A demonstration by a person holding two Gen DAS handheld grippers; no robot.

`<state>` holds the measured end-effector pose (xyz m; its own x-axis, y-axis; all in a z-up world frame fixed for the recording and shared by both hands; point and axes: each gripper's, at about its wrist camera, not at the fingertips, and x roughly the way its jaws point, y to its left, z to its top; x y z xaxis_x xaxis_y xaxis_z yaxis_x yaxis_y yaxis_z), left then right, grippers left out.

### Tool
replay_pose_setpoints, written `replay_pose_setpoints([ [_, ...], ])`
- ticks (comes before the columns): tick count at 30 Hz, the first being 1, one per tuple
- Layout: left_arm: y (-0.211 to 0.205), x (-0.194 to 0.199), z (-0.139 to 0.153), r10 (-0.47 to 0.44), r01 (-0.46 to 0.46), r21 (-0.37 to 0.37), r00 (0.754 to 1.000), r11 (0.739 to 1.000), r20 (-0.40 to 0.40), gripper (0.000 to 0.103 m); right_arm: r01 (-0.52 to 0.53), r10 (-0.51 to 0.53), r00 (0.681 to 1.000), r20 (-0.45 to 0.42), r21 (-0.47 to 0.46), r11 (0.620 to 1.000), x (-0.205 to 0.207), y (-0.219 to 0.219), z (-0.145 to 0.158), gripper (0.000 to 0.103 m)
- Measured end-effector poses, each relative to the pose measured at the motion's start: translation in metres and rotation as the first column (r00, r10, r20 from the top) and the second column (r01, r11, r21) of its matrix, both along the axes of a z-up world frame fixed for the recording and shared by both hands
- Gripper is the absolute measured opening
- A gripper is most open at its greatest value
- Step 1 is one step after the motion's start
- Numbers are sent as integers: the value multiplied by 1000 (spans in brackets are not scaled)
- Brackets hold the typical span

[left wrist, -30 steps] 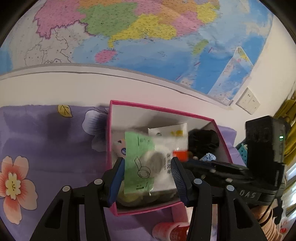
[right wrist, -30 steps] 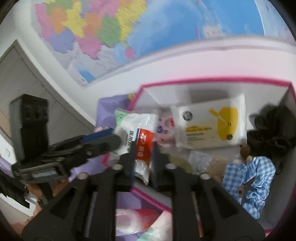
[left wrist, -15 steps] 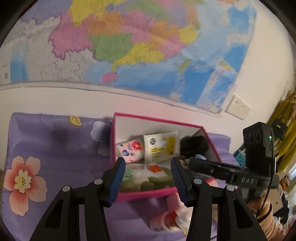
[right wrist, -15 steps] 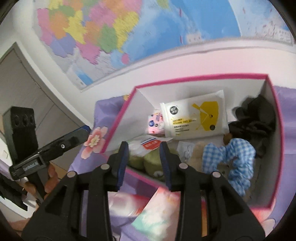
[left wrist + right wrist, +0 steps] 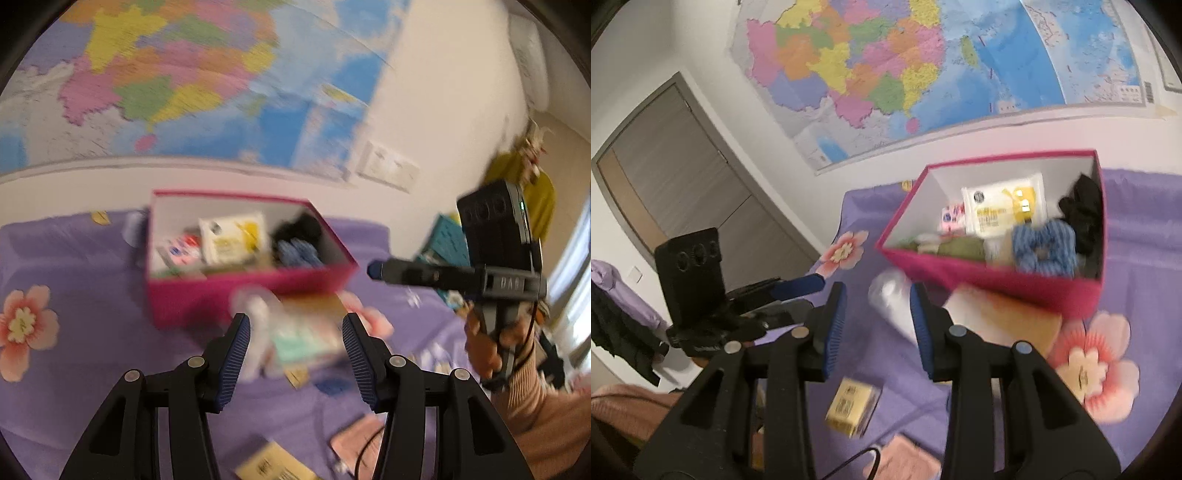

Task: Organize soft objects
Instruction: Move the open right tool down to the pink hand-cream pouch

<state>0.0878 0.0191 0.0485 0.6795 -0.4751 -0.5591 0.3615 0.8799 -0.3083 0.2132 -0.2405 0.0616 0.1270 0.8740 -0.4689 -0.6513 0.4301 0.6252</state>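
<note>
both grippers have backed away from the rigid pink box (image 5: pixel 997 275); left gripper (image 5: pixel 295 354) jaws opening, empty; right gripper (image 5: pixel 877 325) narrowly parted, empty, ribbed blue pads

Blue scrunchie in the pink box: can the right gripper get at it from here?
Probably yes. The blue scrunchie lies on top near the pink box front wall, uncovered, and the right gripper is empty and open; it must clear that wall first.

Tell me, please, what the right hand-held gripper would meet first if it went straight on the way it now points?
Most likely the clear plastic packet lying on the purple sheet, which shows between the right hand-held gripper's fingers; the pink box stands beyond it. Blur leaves the depth uncertain.
</note>
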Motion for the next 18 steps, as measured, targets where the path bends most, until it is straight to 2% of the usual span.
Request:
replay_pose_setpoints([
  [4, -18, -10, -26, -53, 55, 26, 996, 998, -73, 53, 3, -4, 1000, -19, -36, 999, -23, -22, -11, 38],
  [10, -38, -20, -52, -106, 111, 25, 984, 994, -142, 53, 15, -26, 995, -99, -110, 994, -51, -50, -45, 38],
  [18, -55, -33, -78, -124, 138, 55, 972, 989, -201, 53, -45, 0, 980, -200, -222, 974, -82, -48, -96, 38],
])
